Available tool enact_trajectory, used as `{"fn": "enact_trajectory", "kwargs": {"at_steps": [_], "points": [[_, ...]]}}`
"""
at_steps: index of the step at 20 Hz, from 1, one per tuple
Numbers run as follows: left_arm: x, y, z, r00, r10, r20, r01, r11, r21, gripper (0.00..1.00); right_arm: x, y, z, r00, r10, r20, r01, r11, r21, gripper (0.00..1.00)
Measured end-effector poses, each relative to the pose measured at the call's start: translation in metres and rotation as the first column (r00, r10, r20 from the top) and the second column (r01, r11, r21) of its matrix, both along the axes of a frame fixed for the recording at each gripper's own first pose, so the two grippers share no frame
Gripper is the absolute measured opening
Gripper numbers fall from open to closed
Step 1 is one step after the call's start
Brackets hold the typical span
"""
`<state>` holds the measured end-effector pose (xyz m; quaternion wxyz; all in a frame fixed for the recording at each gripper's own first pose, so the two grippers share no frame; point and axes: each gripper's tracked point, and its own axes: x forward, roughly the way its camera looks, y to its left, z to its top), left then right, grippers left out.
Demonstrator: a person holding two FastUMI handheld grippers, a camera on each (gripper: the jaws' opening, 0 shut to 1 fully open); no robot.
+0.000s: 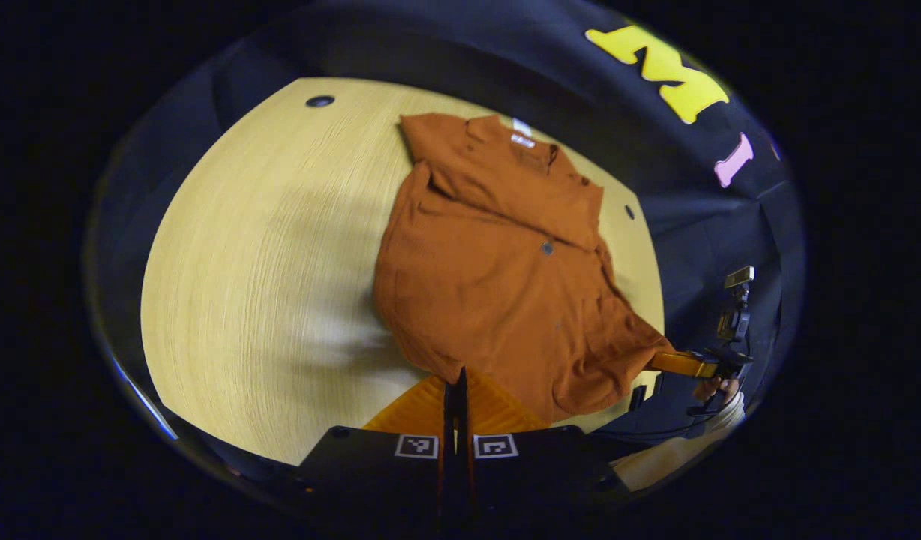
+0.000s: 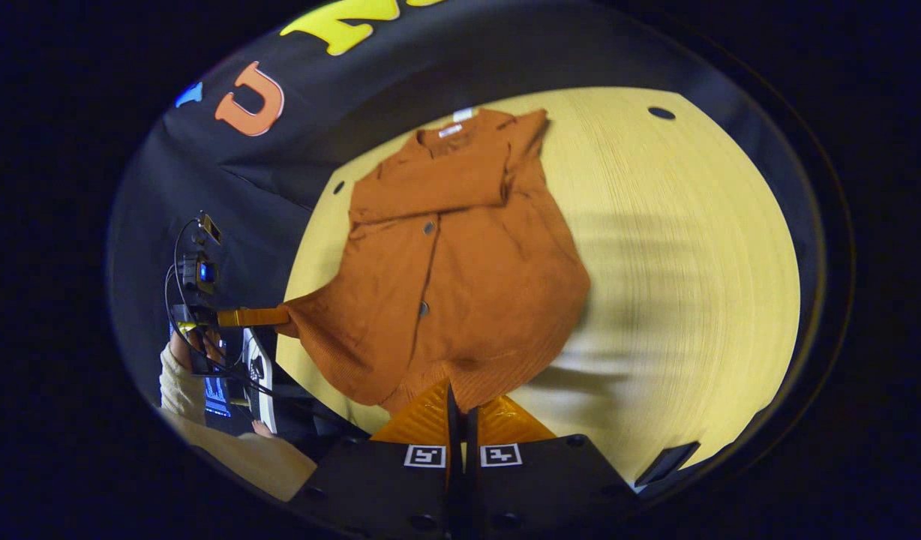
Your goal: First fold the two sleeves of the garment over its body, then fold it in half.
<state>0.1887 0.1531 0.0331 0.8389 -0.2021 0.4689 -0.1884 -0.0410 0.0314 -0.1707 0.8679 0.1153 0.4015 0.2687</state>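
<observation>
Both grippers, left (image 1: 454, 390) and right (image 2: 460, 409), are pinching the ribbed hem of the rust-coloured shirt (image 1: 498, 255) lying on the wood-grain table (image 1: 265, 285).

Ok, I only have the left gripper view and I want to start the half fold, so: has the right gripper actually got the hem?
Observer: Yes. The right gripper view shows the right gripper closed, with the hem of the garment pinched between its fingers.
Operator: And how does my own grip look from outside?
Observer: From over there, the left gripper pinches the other hem corner, which is drawn out to a point at the edge of the table.
</observation>
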Motion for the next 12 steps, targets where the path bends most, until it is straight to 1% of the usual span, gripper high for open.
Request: {"fn": "enact_trajectory", "kwargs": {"at_steps": [1, 3, 5, 8, 10, 12], "points": [[0.010, 0.012, 0.046, 0.999, 0.003, 0.041, -0.003, 1.000, -0.004, 0.03, 0.010, 0.006, 0.020, 1.000, -0.002, 0.030, 0.002, 1.000, 0.010, 0.02], [0.046, 0.012, 0.098, 0.992, 0.011, 0.124, -0.010, 1.000, -0.011, 0.03, 0.034, 0.013, 0.060, 0.996, -0.009, 0.088, 0.007, 1.000, 0.026, 0.02], [0.080, 0.012, 0.123, 0.984, 0.014, 0.180, -0.011, 1.000, -0.017, 0.03, 0.063, 0.018, 0.098, 0.990, -0.022, 0.140, 0.016, 0.999, 0.042, 0.02], [0.140, 0.013, 0.149, 0.966, 0.053, 0.253, -0.051, 0.999, -0.016, 0.03, 0.121, 0.025, 0.144, 0.977, -0.056, 0.206, 0.049, 0.998, 0.042, 0.02], [0.180, 0.016, 0.157, 0.951, 0.093, 0.296, -0.091, 0.996, -0.020, 0.03, 0.168, 0.027, 0.165, 0.964, -0.100, 0.247, 0.094, 0.995, 0.035, 0.02], [0.222, 0.020, 0.158, 0.931, 0.145, 0.334, -0.141, 0.989, -0.035, 0.03, 0.213, 0.033, 0.183, 0.957, -0.163, 0.241, 0.147, 0.986, 0.081, 0.02]]}}
